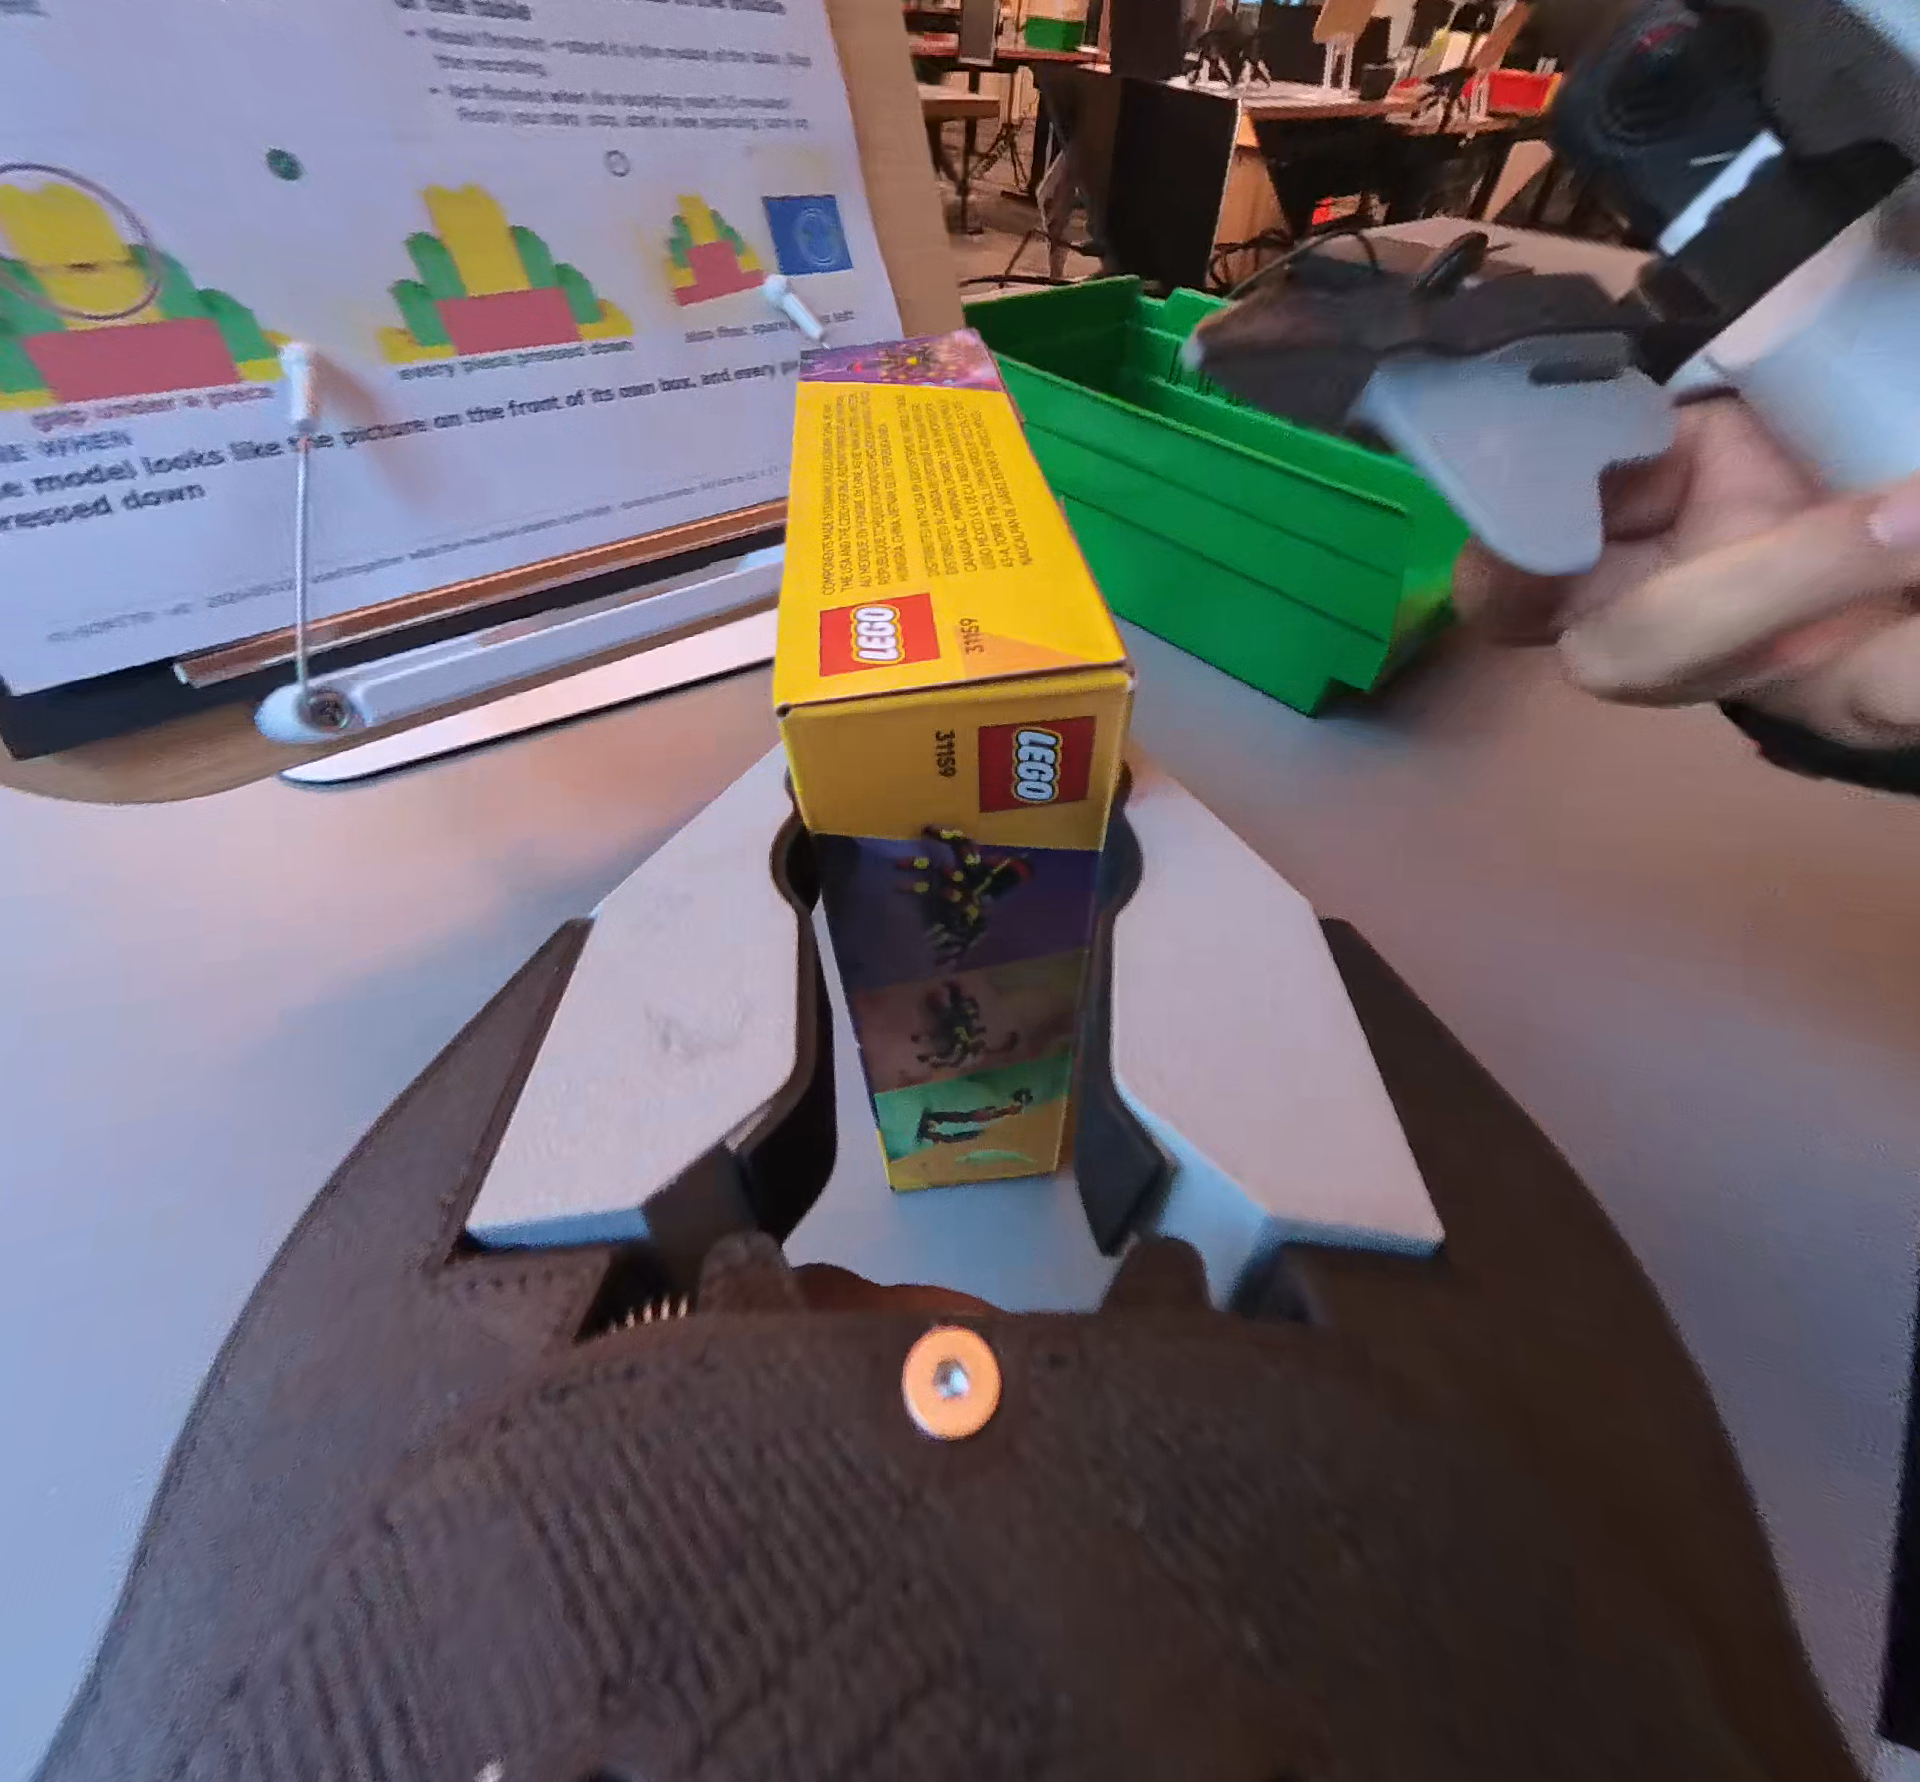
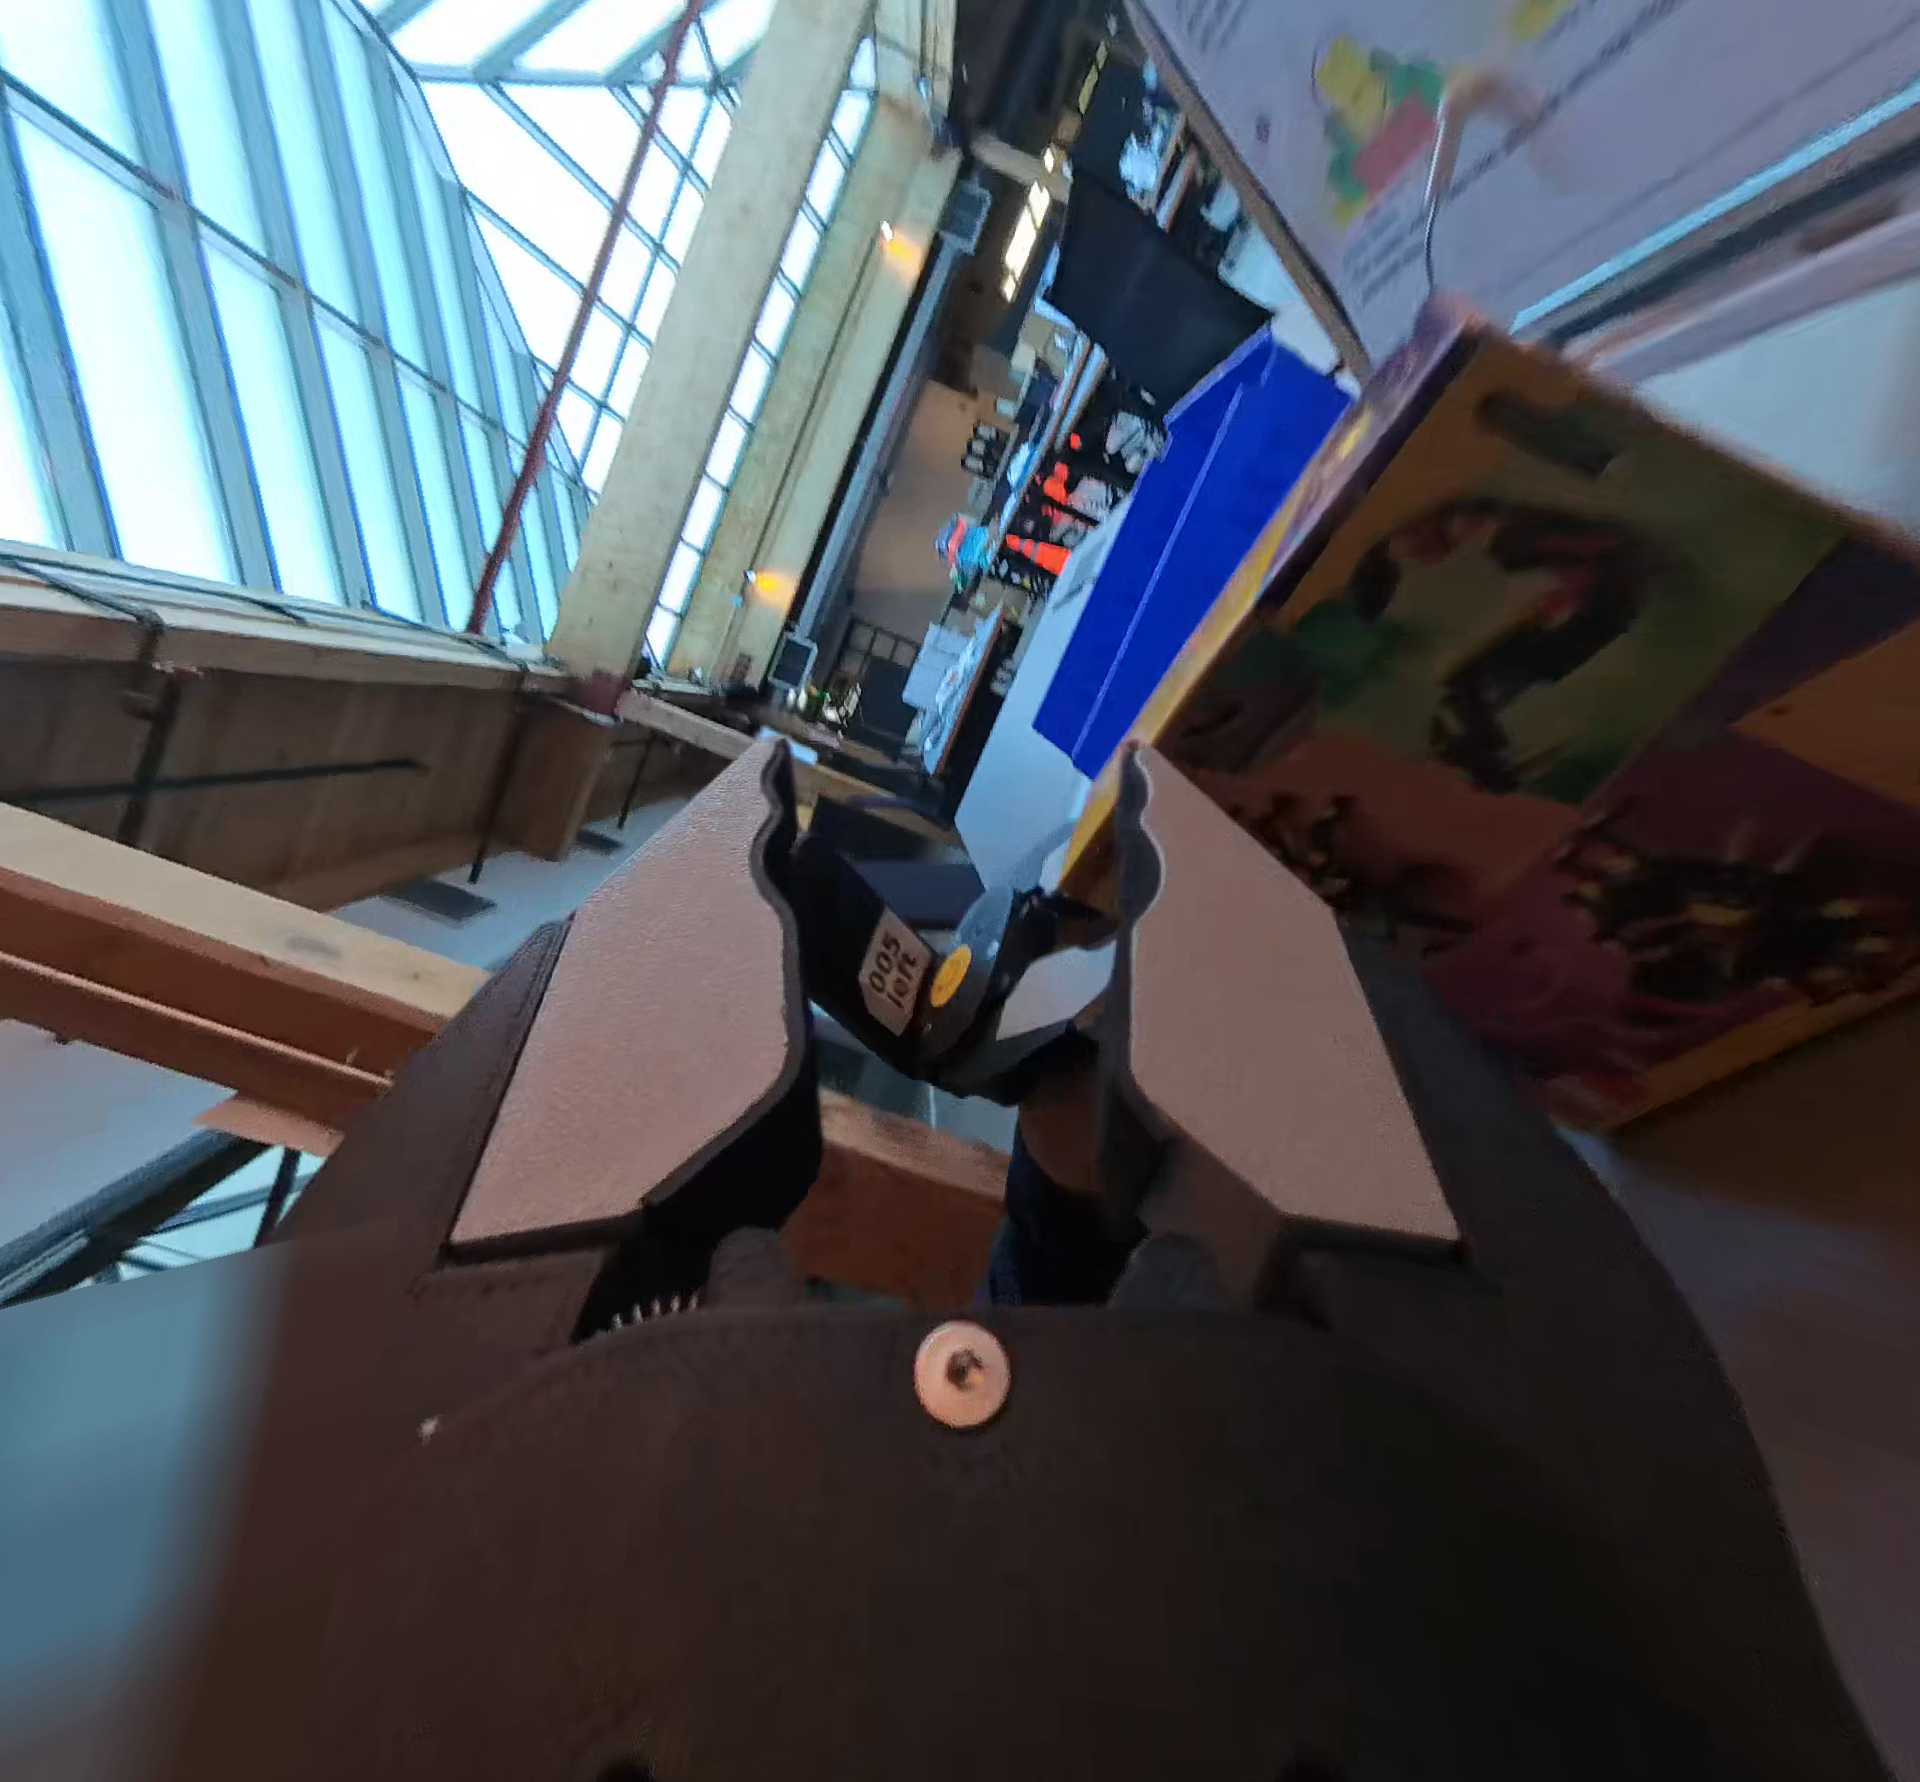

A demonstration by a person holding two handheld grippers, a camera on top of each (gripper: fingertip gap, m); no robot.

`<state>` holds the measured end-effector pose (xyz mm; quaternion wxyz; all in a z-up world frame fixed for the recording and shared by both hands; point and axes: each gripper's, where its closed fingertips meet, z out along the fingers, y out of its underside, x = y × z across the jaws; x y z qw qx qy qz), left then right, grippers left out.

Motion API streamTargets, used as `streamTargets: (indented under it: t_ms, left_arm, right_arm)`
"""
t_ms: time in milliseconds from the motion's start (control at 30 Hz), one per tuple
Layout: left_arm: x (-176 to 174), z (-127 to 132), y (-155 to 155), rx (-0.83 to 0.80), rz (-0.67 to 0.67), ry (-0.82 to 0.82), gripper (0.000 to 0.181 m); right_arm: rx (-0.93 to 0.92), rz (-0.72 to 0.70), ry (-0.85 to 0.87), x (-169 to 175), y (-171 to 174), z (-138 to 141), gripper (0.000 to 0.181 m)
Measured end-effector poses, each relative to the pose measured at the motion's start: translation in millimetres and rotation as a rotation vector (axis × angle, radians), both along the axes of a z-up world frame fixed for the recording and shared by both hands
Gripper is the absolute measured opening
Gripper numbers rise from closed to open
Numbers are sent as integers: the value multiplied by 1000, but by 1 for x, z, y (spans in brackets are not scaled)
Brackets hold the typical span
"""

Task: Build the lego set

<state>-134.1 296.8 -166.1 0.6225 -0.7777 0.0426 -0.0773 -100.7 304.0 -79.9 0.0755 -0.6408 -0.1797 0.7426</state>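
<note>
My left gripper (image 1: 956, 833) is shut on a yellow lego box (image 1: 951, 693) with purple pictures. It holds the box on edge, just above the grey table (image 1: 208, 1005). My right gripper (image 2: 954, 776) is open and empty, tilted steeply, with the box (image 2: 1558, 693) close beside its right finger. Beyond its jaws I see the left gripper's body (image 2: 966, 984). In the left wrist view the right gripper (image 1: 1299, 382) hovers at the upper right, above and to the right of the box, held by a hand (image 1: 1714, 589).
A green bin (image 1: 1226, 485) stands behind the box on the right. An instruction sheet on a stand (image 1: 416, 174) fills the back left and also shows in the right wrist view (image 2: 1558, 18). A blue object (image 2: 1195, 569) lies beyond the box. Workshop tables stand far behind.
</note>
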Motion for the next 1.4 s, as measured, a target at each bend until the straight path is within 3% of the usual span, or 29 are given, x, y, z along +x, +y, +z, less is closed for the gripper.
streamTargets:
  t_ms: [100, 133, 200, 367, 467, 567, 633, 700, 733, 967, 1133, 1400]
  left_arm:
    - [8, -1, 6, 0, 19, 72, 52]
    - [9, -1, 7, -1, 26, 78, 52]
    - [9, -2, 5, -1, 22, 79, 52]
    - [12, -2, 4, -6, 14, 115, 52]
    - [22, -1, 3, -14, 29, 230, 50]
    - [13, 0, 1, -25, 6, 169, 49]
    - [12, 1, -3, -22, -18, 117, 49]
    - [8, 2, -3, -21, -38, 58, 49]
    - [7, 2, -3, -20, -54, 24, 50]
    - [6, 3, 4, 5, -94, -144, 51]
    - [6, 1, 9, 6, -89, -281, 51]
    - [2, 1, 8, 0, -98, -379, 52]
  right_arm:
    - [-9, -10, -85, -13, -9, -22, 57]
    - [-23, -60, -93, -15, -1, -26, 50]
    - [-49, -118, -103, -18, 15, -32, 56]
    - [-149, -110, -77, -30, 20, -36, 33]
    - [-137, -110, -117, -46, 19, -40, 11]
    - [-182, -30, -56, -54, 13, -29, 32]
    - [-208, -3, -48, -58, 11, -28, 29]
    - [-232, 43, 53, -58, 8, -12, 62]
    - [-242, 60, 73, -57, 8, -9, 69]
    - [-188, 40, 227, -44, 15, -16, 53]
    - [-83, 33, 294, -41, 11, -9, 77]
    - [33, -36, 433, -37, 7, -15, 70]
